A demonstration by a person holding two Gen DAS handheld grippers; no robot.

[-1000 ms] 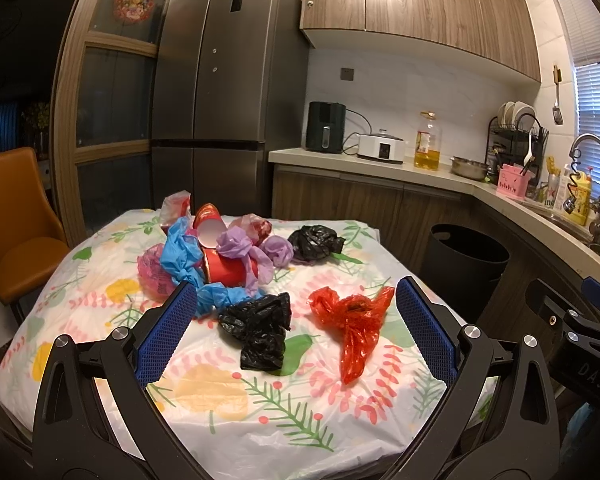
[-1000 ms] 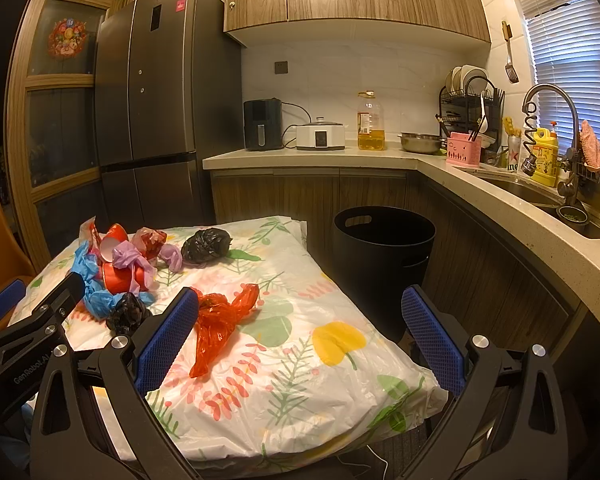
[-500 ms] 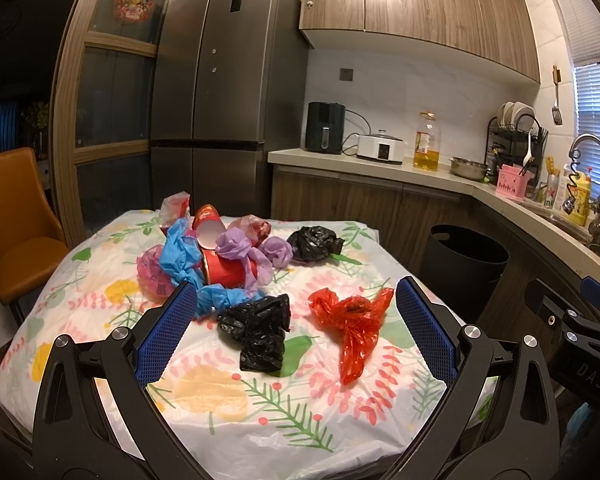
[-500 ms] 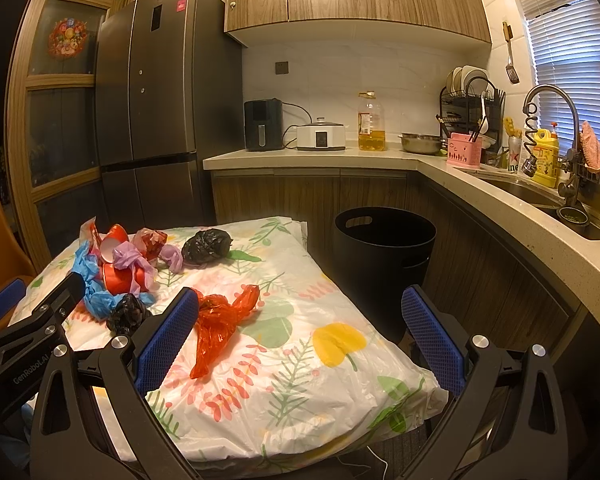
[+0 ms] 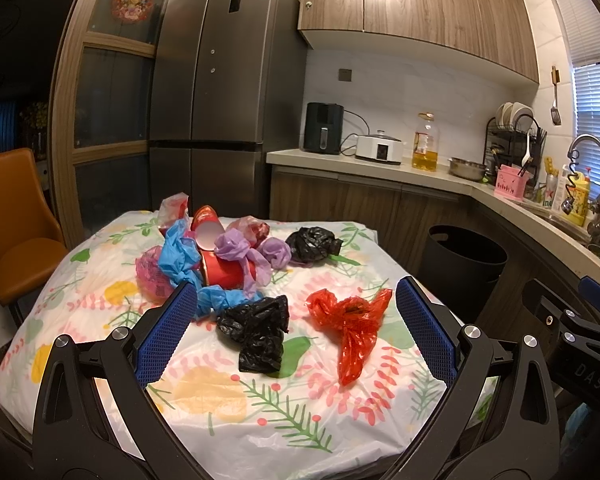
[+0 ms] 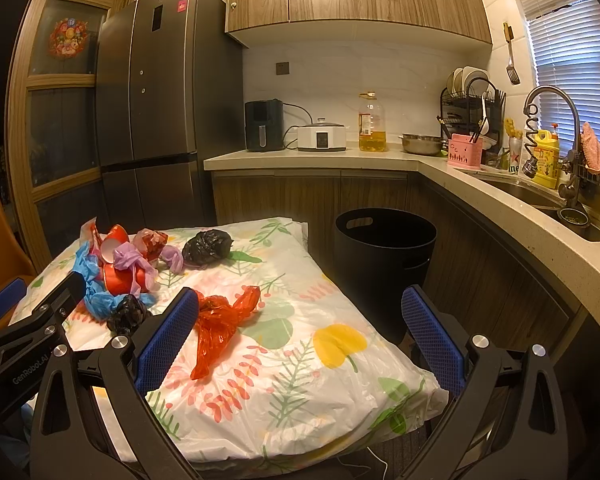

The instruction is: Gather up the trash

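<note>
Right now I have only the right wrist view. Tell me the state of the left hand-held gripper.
Observer: The left hand-held gripper is open and holds nothing.
Operator: Report what lies straight ahead of it.
Observer: A crumpled black bag lies straight ahead of it, apart from the red bag to its right.
Operator: Name anything the pile hides from me.
Observer: A pink mesh bag lies against the blue bag on the pile's left side.

Black-framed left gripper [image 5: 296,328], blue textured pads [image 5: 166,334], silver screws, right gripper [image 6: 300,336] seemingly alike
</note>
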